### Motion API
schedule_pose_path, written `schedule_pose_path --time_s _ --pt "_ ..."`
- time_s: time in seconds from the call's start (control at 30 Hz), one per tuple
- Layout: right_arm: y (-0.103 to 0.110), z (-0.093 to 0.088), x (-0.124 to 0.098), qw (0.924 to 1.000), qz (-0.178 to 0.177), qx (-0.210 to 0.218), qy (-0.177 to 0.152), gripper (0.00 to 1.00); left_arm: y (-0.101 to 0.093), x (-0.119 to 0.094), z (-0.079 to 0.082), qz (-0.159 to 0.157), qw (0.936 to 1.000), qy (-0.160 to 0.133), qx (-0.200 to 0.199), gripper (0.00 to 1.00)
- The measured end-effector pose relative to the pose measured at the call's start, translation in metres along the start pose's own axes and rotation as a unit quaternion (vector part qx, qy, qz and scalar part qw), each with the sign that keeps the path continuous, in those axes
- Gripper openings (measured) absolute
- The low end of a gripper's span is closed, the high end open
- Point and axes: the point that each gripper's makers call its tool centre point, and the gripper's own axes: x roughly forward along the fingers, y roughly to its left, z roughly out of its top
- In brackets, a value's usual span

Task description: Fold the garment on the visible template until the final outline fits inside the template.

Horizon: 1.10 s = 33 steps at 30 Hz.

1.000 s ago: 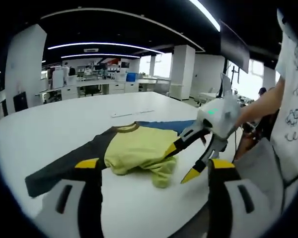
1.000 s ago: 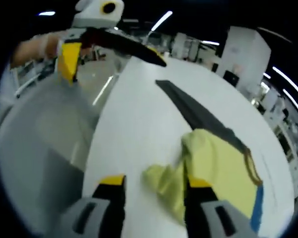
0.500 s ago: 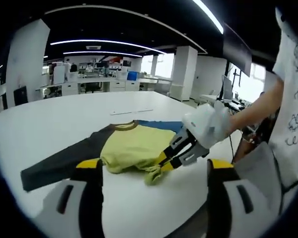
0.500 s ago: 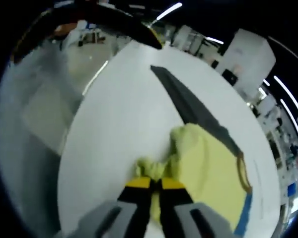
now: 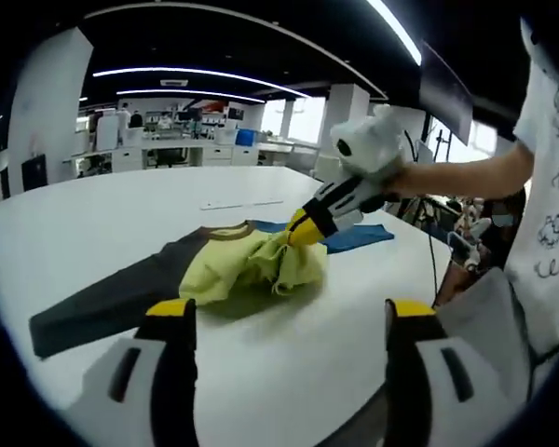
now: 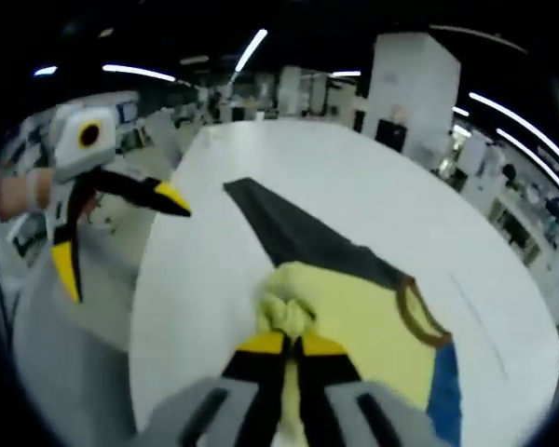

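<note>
One gripper [image 6: 293, 343], the right, pinches the raised garment [image 6: 354, 321].

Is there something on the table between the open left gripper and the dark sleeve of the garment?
Nothing visible is: bare white table lies between the left gripper and the dark sleeve. The right gripper pinches the yellow fabric farther off.

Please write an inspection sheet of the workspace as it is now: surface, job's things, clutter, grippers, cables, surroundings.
Surface: white table.
Job's things: yellow shirt with dark sleeve and blue sleeve, bunched where it is lifted; template: thin lines, faint.
Clutter: nothing seen.
Grippers: right gripper shut on shirt fabric; left gripper open, apart from the shirt.
Cables: nothing seen.
Surroundings: office with desks, white columns, ceiling light strips.
</note>
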Motion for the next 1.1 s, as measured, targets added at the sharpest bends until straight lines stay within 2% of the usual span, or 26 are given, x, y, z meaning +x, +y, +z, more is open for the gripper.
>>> schedule_pose_path --time_s 0.07,0.23,0.37,0.5,0.73,0.87,1.1 --pt "-0.010 0.004 0.001 1.0000 -0.004 0.006 -0.004 0.00 0.000 0.002 0.000 -0.002 1.0000 0.001 0.001 0.80" --pt "-0.021 0.010 -0.005 0.9999 -0.013 0.001 -0.004 0.00 0.002 0.004 0.000 -0.001 1.0000 0.002 -0.003 0.78" --pt "-0.041 0.010 -0.005 0.9996 -0.025 -0.010 0.002 0.00 0.002 0.006 -0.001 0.000 1.0000 0.005 -0.005 0.77" --pt "-0.064 0.007 0.001 0.9992 -0.039 -0.002 0.009 0.00 0.004 0.007 -0.004 0.001 0.9999 0.009 -0.010 0.76" --pt "-0.101 0.002 0.019 0.9981 -0.055 -0.004 0.027 0.00 0.002 0.013 -0.007 -0.001 0.9997 0.017 -0.015 0.75" --pt "-0.104 -0.003 0.025 0.9975 -0.060 -0.003 0.037 0.00 0.001 0.016 -0.007 -0.003 0.9997 0.019 -0.017 0.74" --pt "-0.133 -0.016 0.055 0.9957 -0.073 0.016 0.055 0.00 0.002 0.020 -0.010 -0.006 0.9994 0.022 -0.024 0.74"
